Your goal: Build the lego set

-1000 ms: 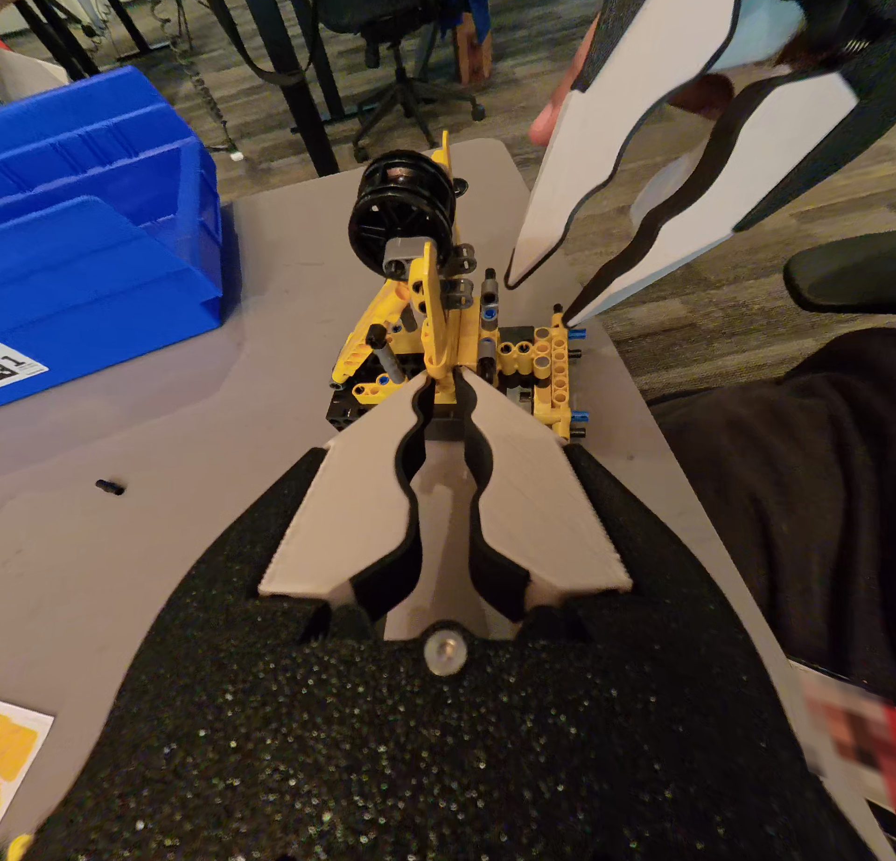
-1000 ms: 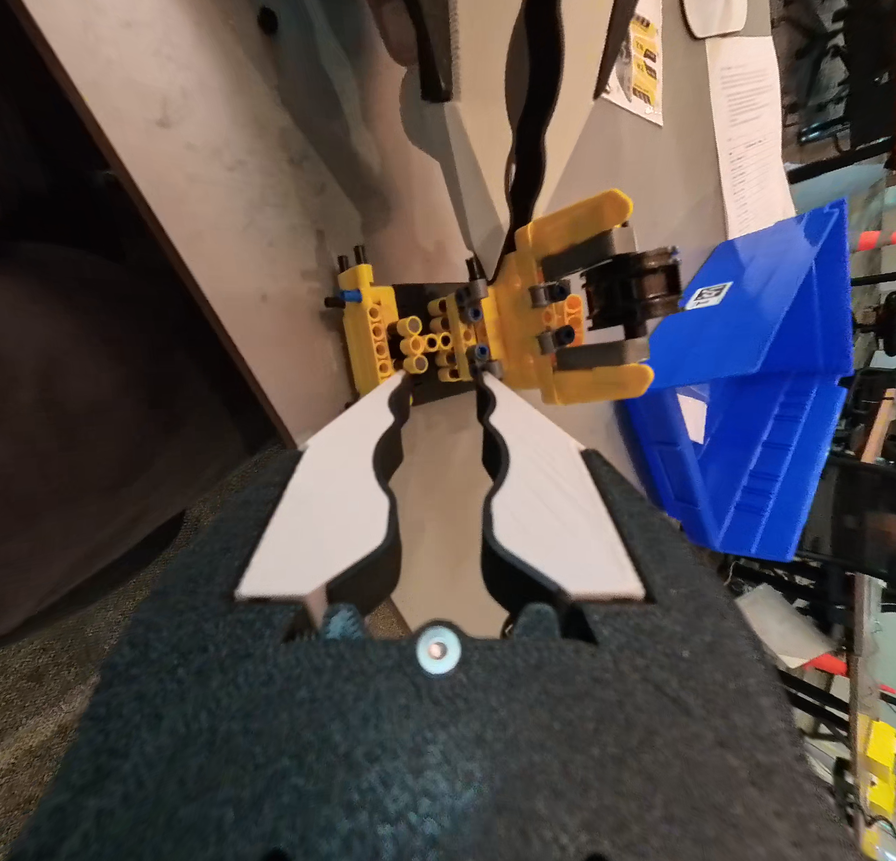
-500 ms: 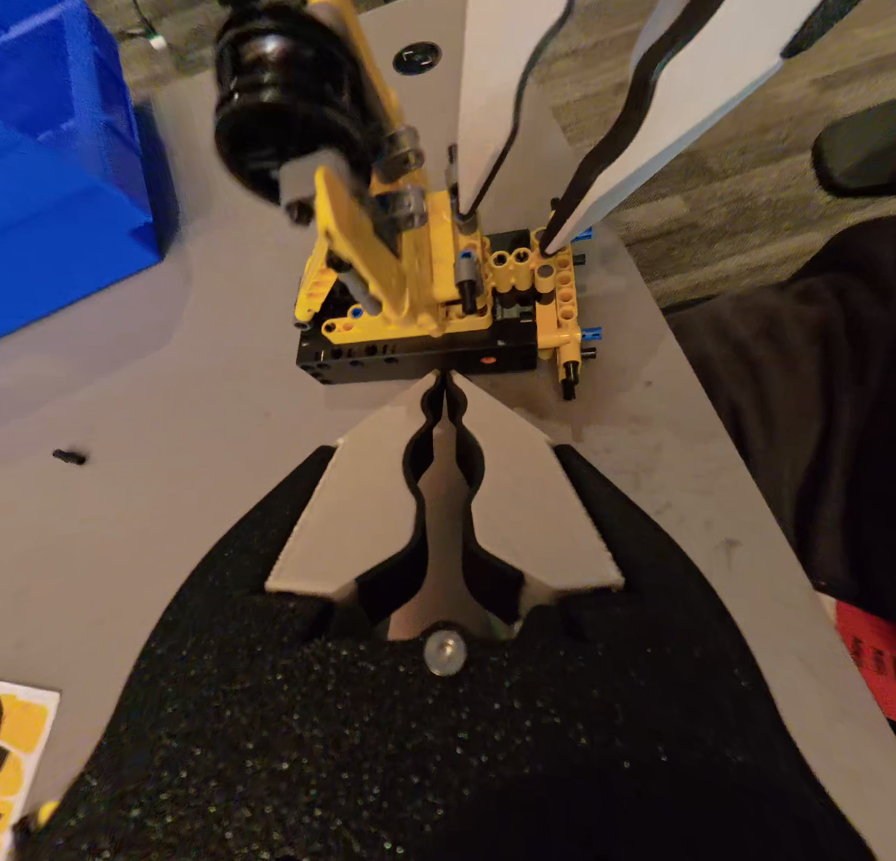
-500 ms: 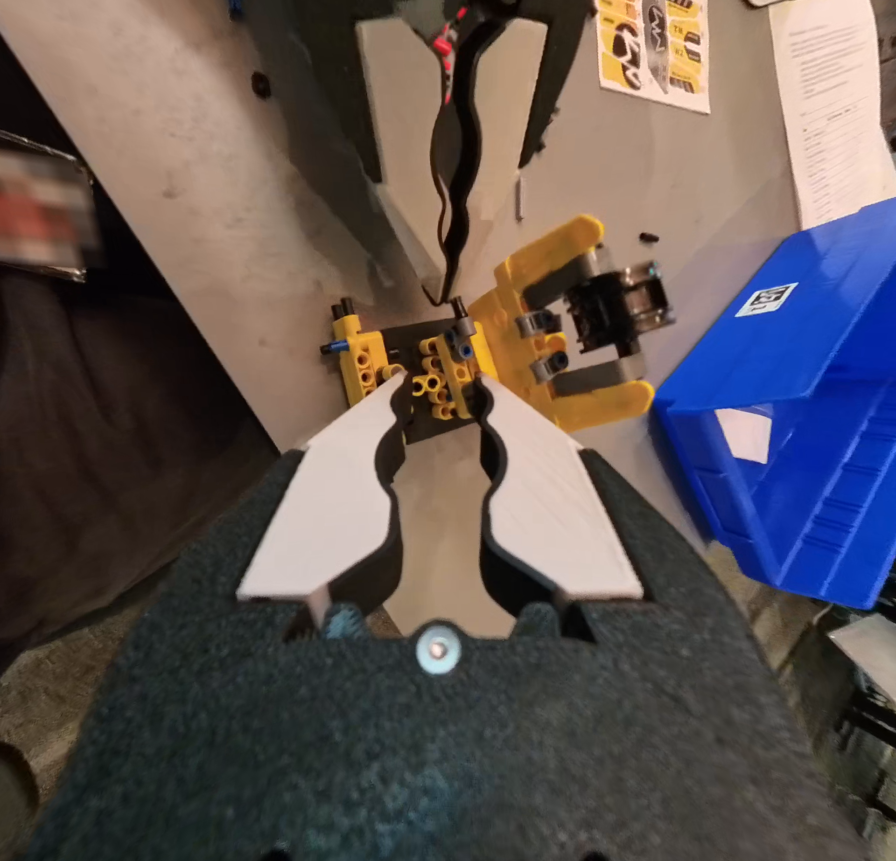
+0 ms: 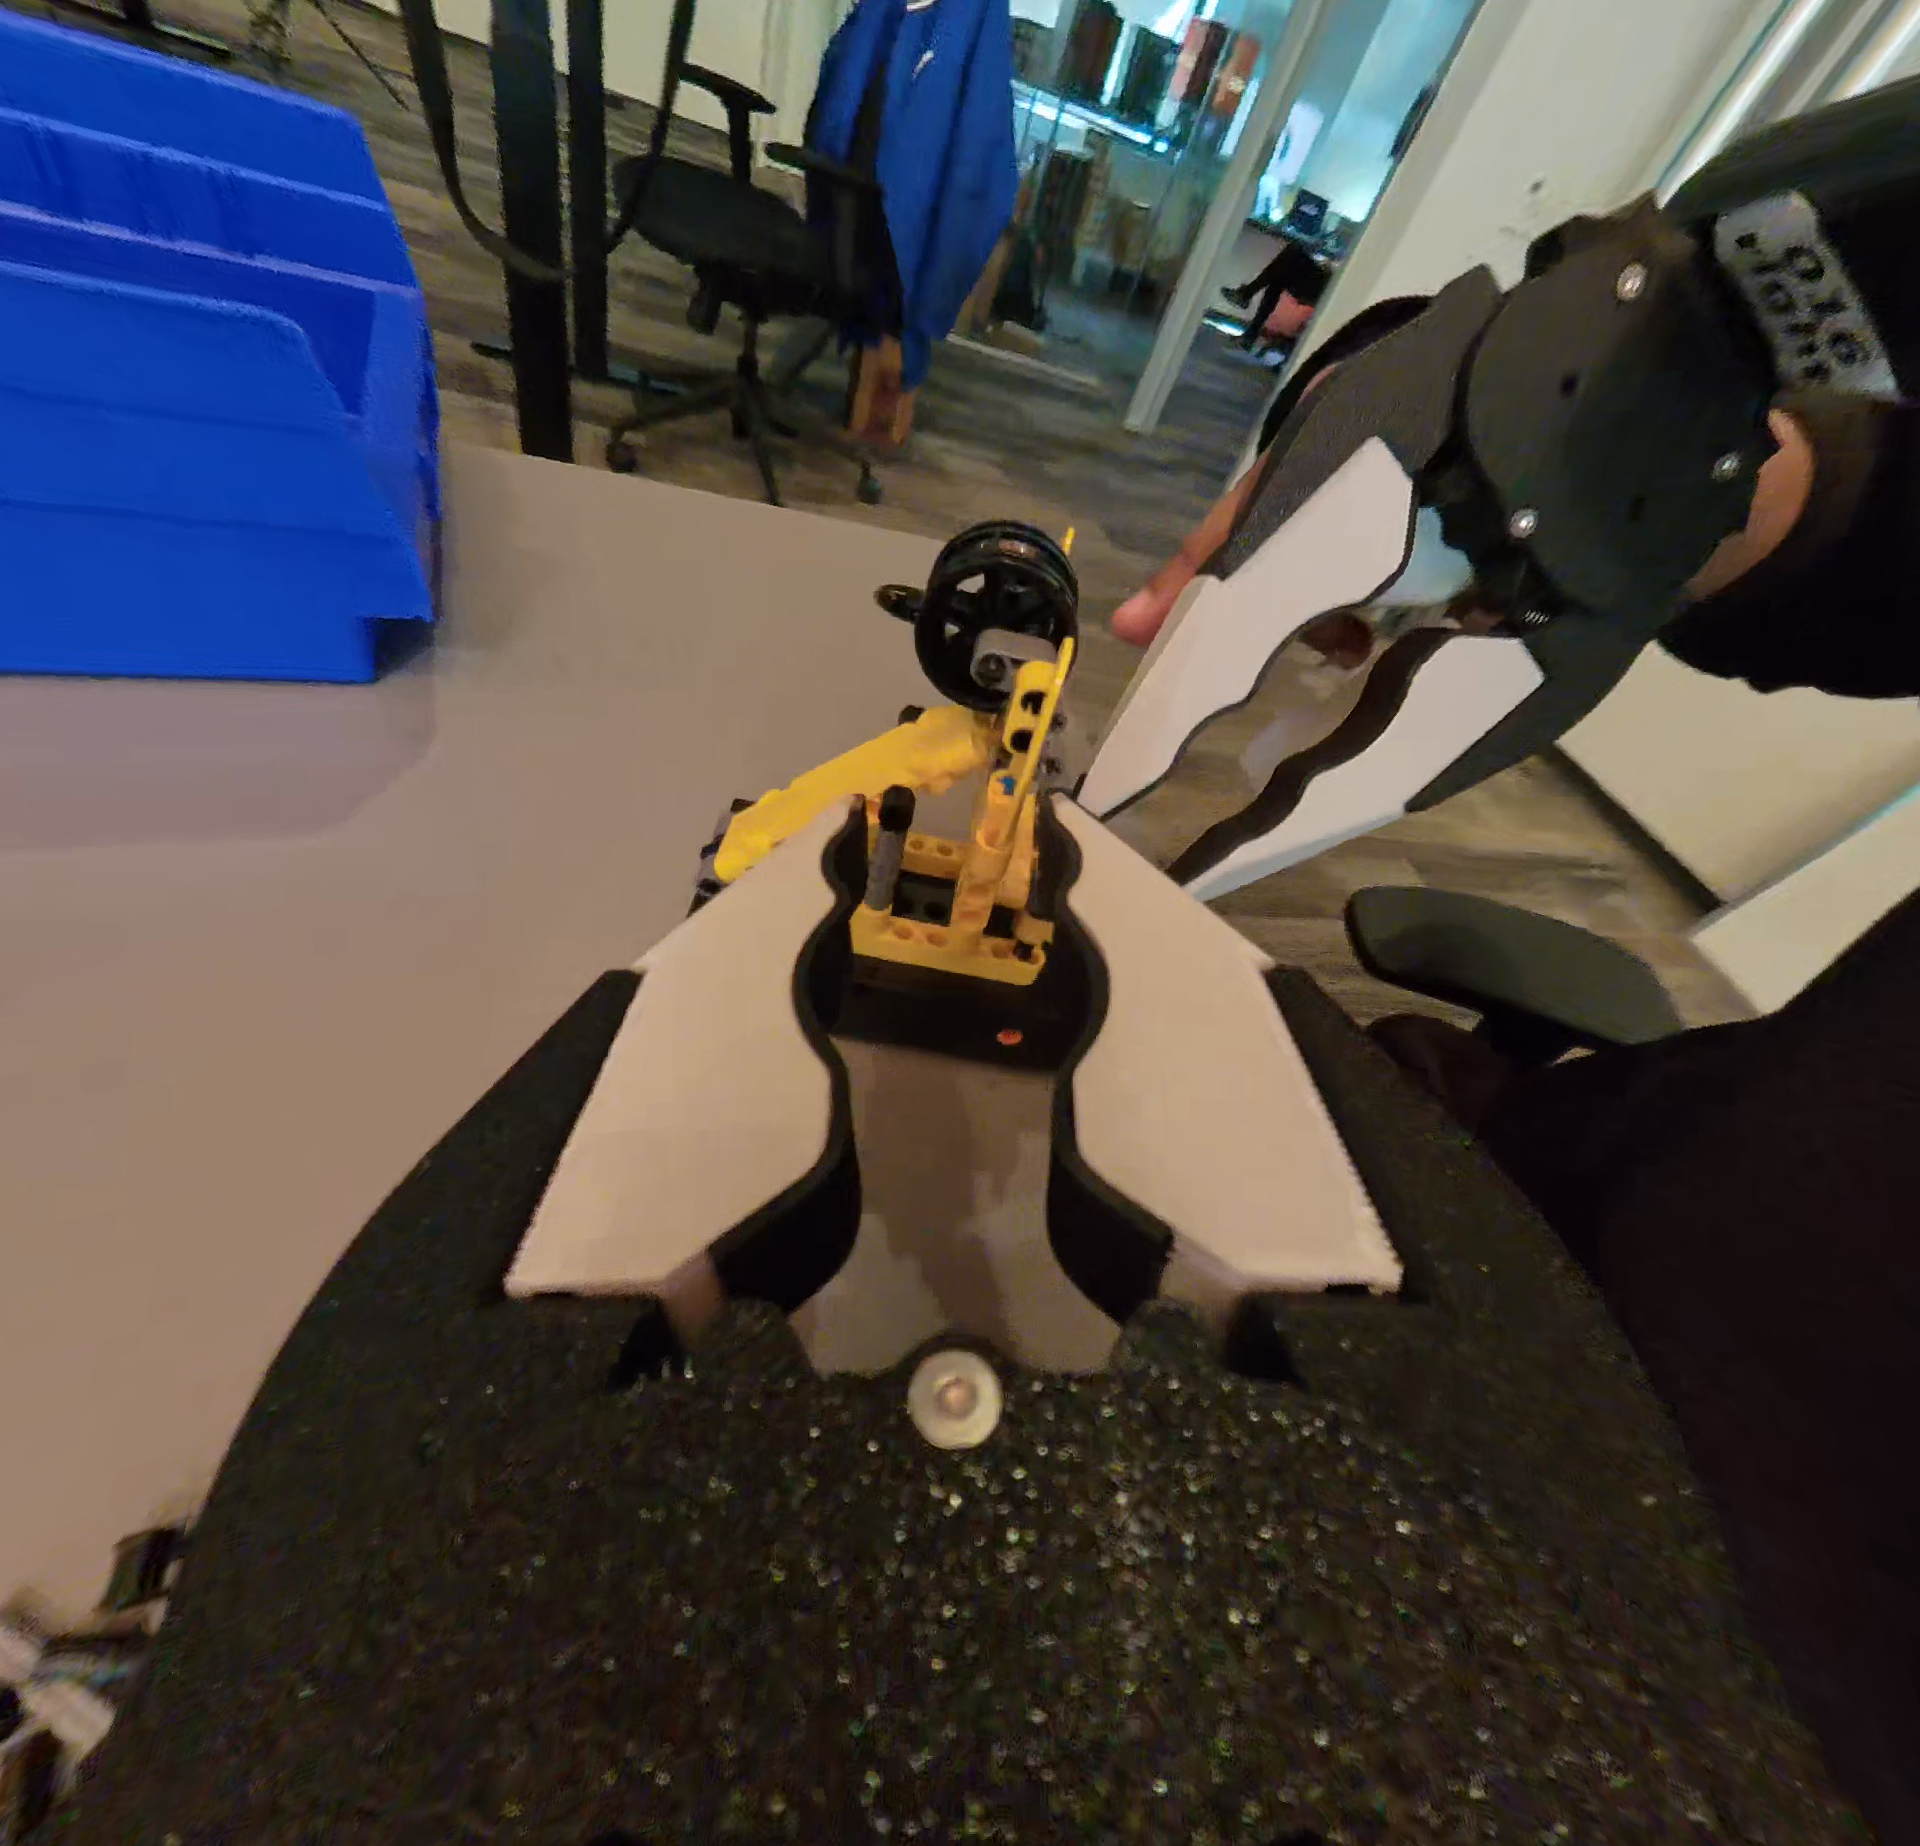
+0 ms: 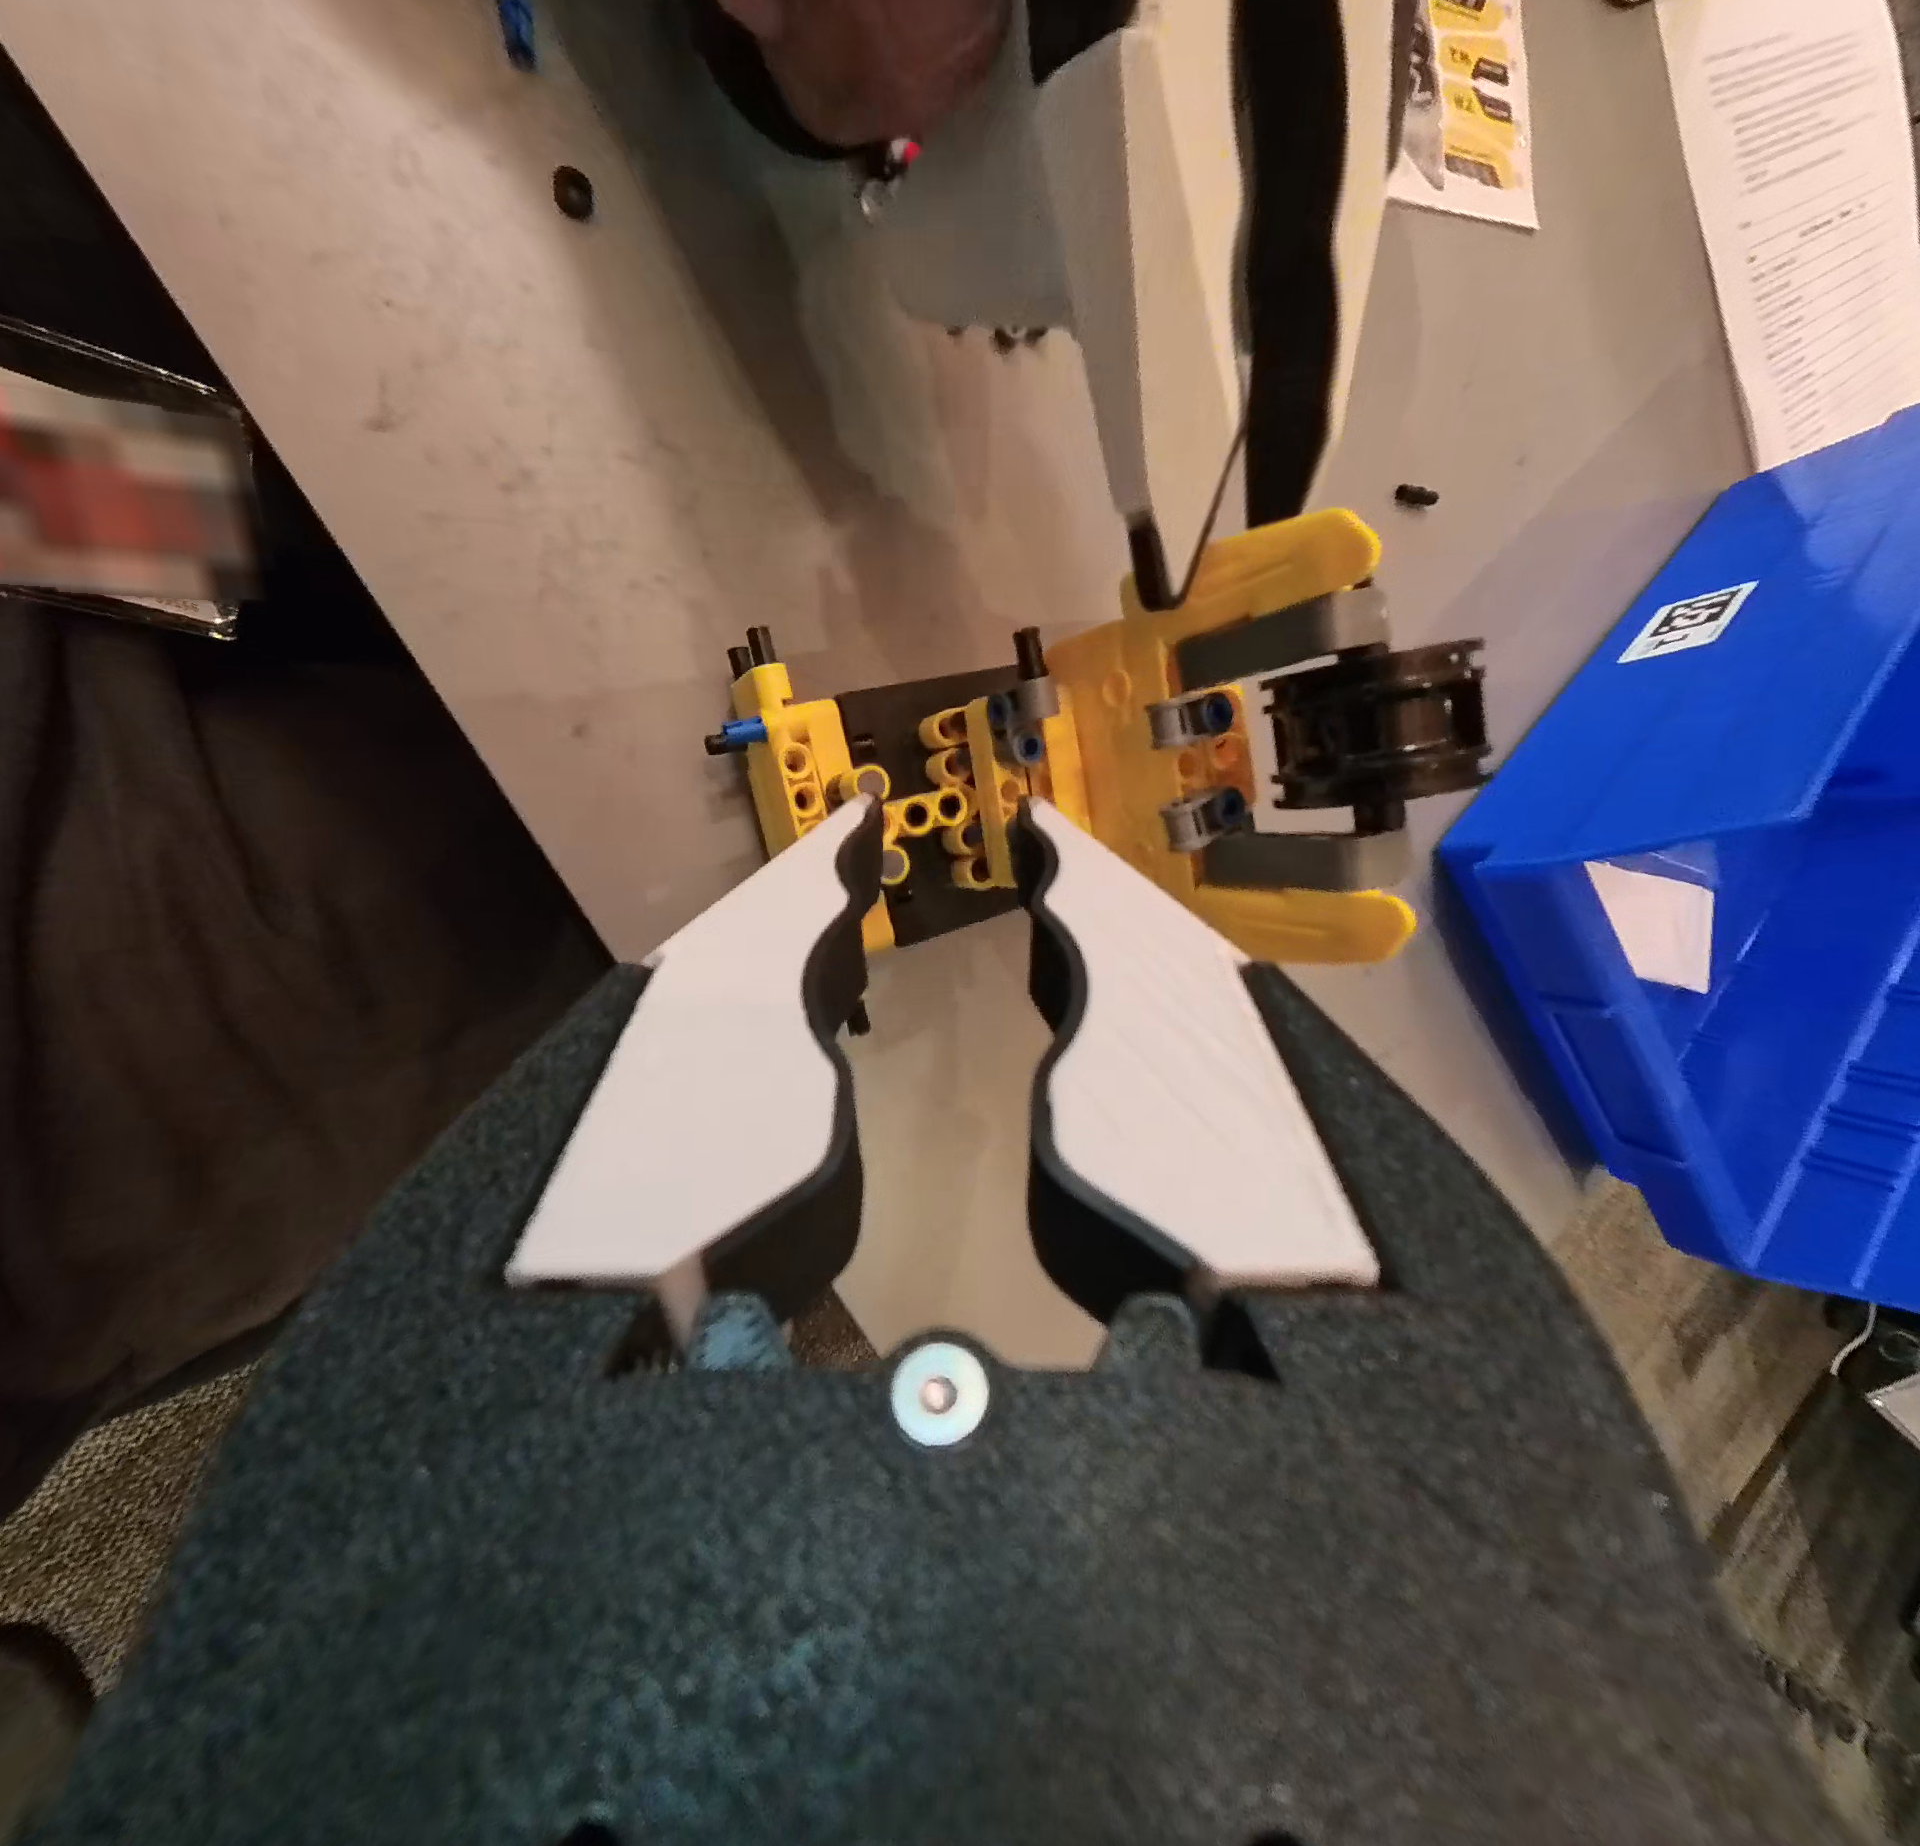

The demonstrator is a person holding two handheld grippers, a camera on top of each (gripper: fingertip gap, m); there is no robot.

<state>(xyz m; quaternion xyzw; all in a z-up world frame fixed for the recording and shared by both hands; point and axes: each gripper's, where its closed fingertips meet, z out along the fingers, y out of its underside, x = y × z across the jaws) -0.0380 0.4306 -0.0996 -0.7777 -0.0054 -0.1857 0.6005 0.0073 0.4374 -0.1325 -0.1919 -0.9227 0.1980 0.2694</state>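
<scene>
Item: model, a small toy-brick assembly of yellow beams on a black base, with a black wheel carried in a yellow fork. It stands on the grey table close to the edge, and the blue bin is near its wheel end. Handling, as judged: it is light, rigid plastic with smooth faces, so it is apt to slide on the tabletop. The press-fit joints, pins and fork are likely to pop or pivot under side load. The best hold is across the flat sides of the black base or the stacked beams, not on the fork or wheel. Left gripper: its fingers are part-spread and flank the base and uprights on both sides, but it cannot be told whether the pads actually press. Right gripper: its fingers are moderately spread and empty. In its own view the tips lie over the yellow beams, while the left wrist view shows them just beside the model at the table edge, so contact cannot be told. Change from half a second earlier: the left gripper was then pinched almost shut just short of the base and is now parted with the model between its fingers, seen from a lower angle. The right gripper's spread is much the same, but its tips sat down among the beams then.
</scene>
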